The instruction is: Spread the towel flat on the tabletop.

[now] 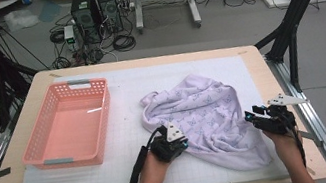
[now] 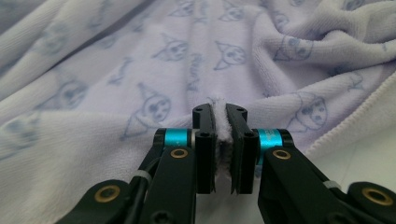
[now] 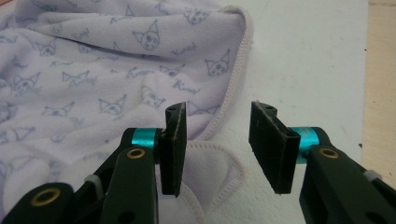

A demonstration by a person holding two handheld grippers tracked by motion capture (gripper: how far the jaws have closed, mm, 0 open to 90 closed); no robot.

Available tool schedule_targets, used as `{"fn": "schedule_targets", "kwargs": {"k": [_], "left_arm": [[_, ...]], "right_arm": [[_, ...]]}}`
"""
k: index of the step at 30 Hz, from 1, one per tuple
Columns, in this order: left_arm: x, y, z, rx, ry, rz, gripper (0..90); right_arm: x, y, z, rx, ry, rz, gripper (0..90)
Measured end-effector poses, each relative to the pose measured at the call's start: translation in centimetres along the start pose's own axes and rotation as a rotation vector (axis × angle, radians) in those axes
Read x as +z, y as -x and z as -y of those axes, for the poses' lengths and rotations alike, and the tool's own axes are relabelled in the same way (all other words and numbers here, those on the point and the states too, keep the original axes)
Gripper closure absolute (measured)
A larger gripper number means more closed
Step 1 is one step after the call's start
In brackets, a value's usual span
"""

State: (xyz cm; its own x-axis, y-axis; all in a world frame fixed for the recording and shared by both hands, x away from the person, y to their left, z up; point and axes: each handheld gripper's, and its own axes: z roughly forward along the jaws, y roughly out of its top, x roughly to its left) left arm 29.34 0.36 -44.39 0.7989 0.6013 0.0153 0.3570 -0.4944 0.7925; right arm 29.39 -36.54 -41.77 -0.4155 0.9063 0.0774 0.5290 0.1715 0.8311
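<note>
A crumpled lilac towel (image 1: 205, 114) printed with little cat faces lies on the white mat, right of the table's middle. My left gripper (image 1: 180, 142) sits at the towel's near left edge, and its jaws pinch a fold of the towel (image 2: 221, 122) between the pads. My right gripper (image 1: 252, 117) is at the towel's right edge. Its jaws stand apart (image 3: 218, 140), one pad over the towel's hemmed edge (image 3: 219, 154) and the other over bare mat, with no cloth pressed between them.
A pink plastic basket (image 1: 75, 160) stands on the left part of the mat with nothing in it. The white mat (image 1: 132, 127) covers most of the wooden table (image 1: 257, 62). Black frame poles rise at both far corners.
</note>
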Motion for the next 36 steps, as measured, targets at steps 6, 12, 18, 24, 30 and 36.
{"fn": "schedule_targets", "kwargs": {"k": [6,12,18,24,30,36], "left_arm": [[-2.9,-3.6,1.9,-0.091,0.016,-0.074,83.6],[-4.9,-6.5,3.5,-0.184,0.026,-0.146,84.5],[-4.9,-6.9,3.6,-0.179,0.029,-0.185,84.6],[-4.8,-7.8,4.0,-0.205,0.022,-0.219,84.8],[-4.5,-8.0,4.0,-0.211,0.024,-0.227,84.7],[-4.3,-7.5,3.9,-0.211,0.049,-0.180,78.7]], "right_arm": [[0.0,0.0,0.0,0.008,0.002,-0.004,56.1],[1.1,-1.3,-0.1,-0.035,-0.031,-0.051,57.4],[3.3,-2.9,0.6,-0.108,-0.166,-0.095,58.0],[2.1,-3.3,1.2,-0.151,-0.235,-0.107,82.6],[-1.5,-3.0,3.1,-0.181,-0.283,-0.094,83.5],[-4.2,-3.3,4.3,-0.161,-0.303,-0.157,75.9]]}}
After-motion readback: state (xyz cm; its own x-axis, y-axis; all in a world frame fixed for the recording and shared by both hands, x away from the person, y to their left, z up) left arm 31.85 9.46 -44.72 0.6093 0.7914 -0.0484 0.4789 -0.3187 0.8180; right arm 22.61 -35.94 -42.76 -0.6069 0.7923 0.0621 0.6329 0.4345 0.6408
